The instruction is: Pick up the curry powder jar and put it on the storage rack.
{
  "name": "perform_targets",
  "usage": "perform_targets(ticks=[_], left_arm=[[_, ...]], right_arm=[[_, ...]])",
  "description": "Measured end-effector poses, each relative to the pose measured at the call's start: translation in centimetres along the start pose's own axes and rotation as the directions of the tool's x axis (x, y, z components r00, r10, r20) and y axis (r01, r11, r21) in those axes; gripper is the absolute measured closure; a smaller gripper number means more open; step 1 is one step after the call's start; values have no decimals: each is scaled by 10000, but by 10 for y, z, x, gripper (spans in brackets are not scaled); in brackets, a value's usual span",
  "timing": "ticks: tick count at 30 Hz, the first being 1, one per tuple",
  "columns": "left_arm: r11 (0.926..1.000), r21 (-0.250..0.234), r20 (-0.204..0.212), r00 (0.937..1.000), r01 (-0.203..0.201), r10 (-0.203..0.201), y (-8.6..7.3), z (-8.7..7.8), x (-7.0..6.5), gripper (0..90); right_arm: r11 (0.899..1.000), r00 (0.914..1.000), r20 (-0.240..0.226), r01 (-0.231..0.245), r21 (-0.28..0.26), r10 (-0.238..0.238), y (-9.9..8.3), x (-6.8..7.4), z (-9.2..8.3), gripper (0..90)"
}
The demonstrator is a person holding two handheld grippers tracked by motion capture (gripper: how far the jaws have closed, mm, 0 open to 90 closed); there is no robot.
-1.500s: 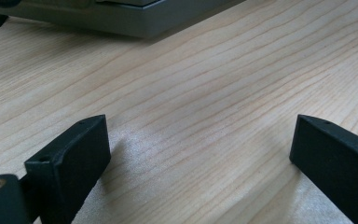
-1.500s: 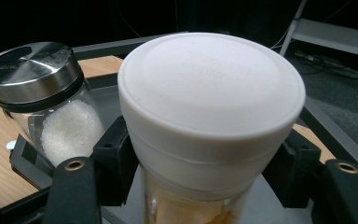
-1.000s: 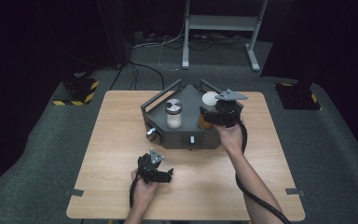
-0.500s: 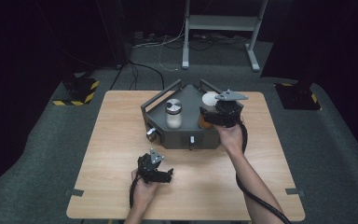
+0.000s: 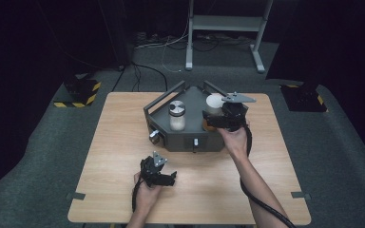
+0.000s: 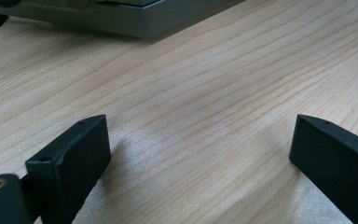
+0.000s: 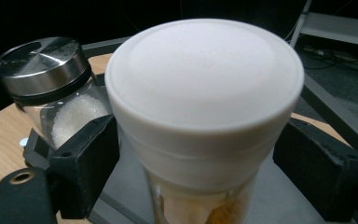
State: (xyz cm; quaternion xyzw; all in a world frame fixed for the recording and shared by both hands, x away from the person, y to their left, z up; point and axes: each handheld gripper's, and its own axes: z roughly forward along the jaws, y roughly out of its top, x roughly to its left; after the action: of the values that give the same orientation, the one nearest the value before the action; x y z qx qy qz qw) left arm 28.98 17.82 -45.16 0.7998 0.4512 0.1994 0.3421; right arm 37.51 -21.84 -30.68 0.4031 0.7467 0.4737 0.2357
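Observation:
A grey three-sided tray [image 5: 185,138] stands at the table's far middle. In it are a glass jar with a metal lid [image 5: 177,115] holding white grains, and a white-lidded jar [image 5: 214,101] with orange contents. My right gripper [image 5: 212,116] reaches into the tray from the right. Its jaws have just been opening and now stand on either side of the white-lidded jar [image 7: 205,70] below the lid, no longer pressing it. The metal-lidded jar [image 7: 46,74] is just behind to the left. My left gripper [image 5: 164,175] rests low over bare wood near the front, open [image 6: 200,144], nothing between its jaws.
The tray's front wall [image 6: 121,21] carries a knob [image 5: 154,137] at its left corner and a small switch [image 5: 195,142]. Raised bars [image 5: 164,95] edge the tray's back sides. Light wood tabletop [image 5: 266,156] surrounds the tray. Dark floor and a stand lie beyond.

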Motion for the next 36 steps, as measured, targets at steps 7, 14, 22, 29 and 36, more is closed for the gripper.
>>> perform_targets(ticks=[7,14,22,29,36], left_arm=[[10000,8,-4,10000,-28,28,0,0,0,52],[10000,9,-4,10000,-29,29,0,0,0,52],[10000,9,-2,10000,-25,25,0,0,0,52],[10000,9,-2,10000,-23,23,0,0,0,52],[10000,9,-2,10000,-23,23,0,0,0,52]], right_arm=[[9999,9996,-271,-40,-168,36,-7,-5,-6,135],[9997,9991,-417,-39,-244,29,-16,-9,-14,130],[9994,9989,-469,-37,-352,20,-29,-15,-26,126],[9994,9989,-463,-126,-326,111,-44,-21,-36,125],[9996,9989,-456,-135,-251,124,-58,-25,-44,125]])
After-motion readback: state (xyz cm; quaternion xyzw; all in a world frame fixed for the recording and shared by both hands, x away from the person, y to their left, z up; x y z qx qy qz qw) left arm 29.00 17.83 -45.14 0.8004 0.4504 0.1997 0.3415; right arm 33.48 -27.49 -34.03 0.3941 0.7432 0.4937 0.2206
